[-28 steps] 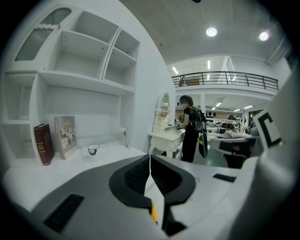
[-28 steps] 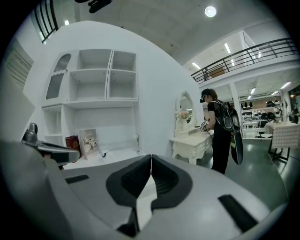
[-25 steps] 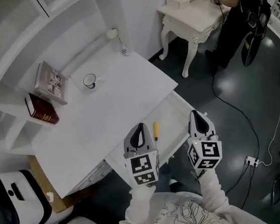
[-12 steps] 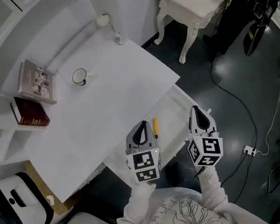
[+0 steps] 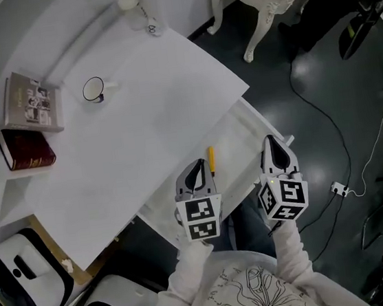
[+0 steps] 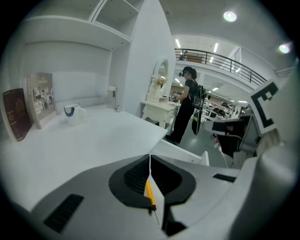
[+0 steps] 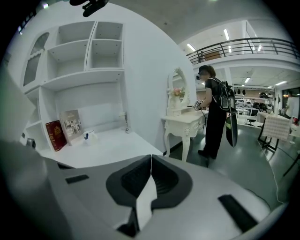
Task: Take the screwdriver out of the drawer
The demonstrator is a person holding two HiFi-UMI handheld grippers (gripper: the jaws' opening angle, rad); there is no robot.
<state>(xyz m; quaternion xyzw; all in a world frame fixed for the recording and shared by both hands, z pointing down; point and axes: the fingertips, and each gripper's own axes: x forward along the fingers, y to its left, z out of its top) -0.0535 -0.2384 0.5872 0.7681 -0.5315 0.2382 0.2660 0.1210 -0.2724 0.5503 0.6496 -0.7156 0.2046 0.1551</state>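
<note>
Screwdriver lies in the open drawer, centre frame, just right of left claw. Both claws clenched and empty; right claw sits further right. Left should open first, straddle the yellow handle mid-length, clench, then lift straight up.

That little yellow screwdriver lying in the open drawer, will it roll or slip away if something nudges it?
Probably it rolls a bit: the screwdriver looks slim and lies loose on the smooth white bottom of the drawer. It seems light and stiff, a thin shaft with a narrow yellow handle, so it should lift without bending.
</note>
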